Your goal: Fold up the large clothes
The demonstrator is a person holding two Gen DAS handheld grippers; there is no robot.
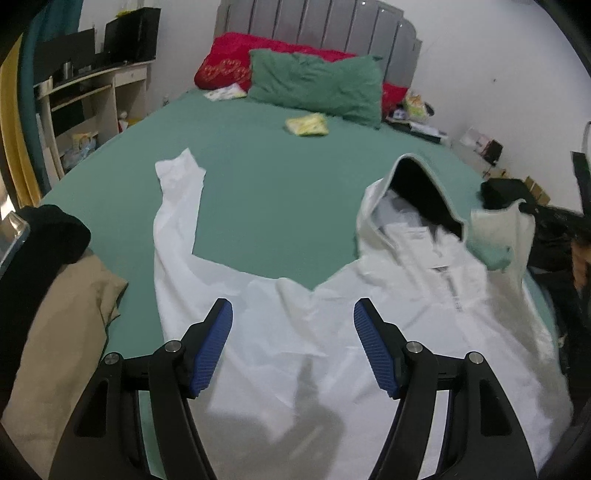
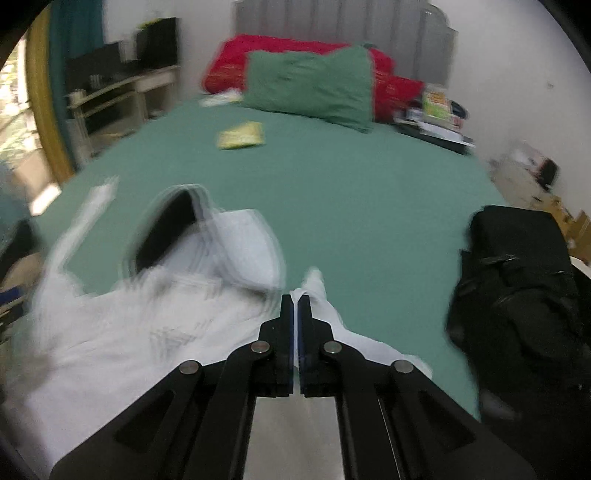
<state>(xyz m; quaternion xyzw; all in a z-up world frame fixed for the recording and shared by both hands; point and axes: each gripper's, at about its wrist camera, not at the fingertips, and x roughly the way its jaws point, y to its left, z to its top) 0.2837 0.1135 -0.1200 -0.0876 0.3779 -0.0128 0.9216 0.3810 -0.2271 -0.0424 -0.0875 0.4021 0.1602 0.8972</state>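
The white hooded jacket (image 1: 295, 325) is spread on the green bed sheet (image 1: 277, 192) and looks thin, light and floppy, probably a bit slick, so I'd grab it at cuffs, hem or shoulder seams. Right gripper (image 2: 296, 299) is clamped on a sleeve end (image 2: 314, 284) with fabric pinched between its pads. Left gripper (image 1: 293, 321) hovers over the body, jaws spread wide, holding nothing.

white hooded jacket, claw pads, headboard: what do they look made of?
White hooded jacket: thin woven synthetic, probably; slight sheen, crisp creases, dark hood lining.
Pads on the left claw: blue ribbed rubber or plastic, matte, fine grooves; arms black plastic with metal pins.
Headboard: grey padded upholstery, vertical channels; fabric or faux leather unclear.
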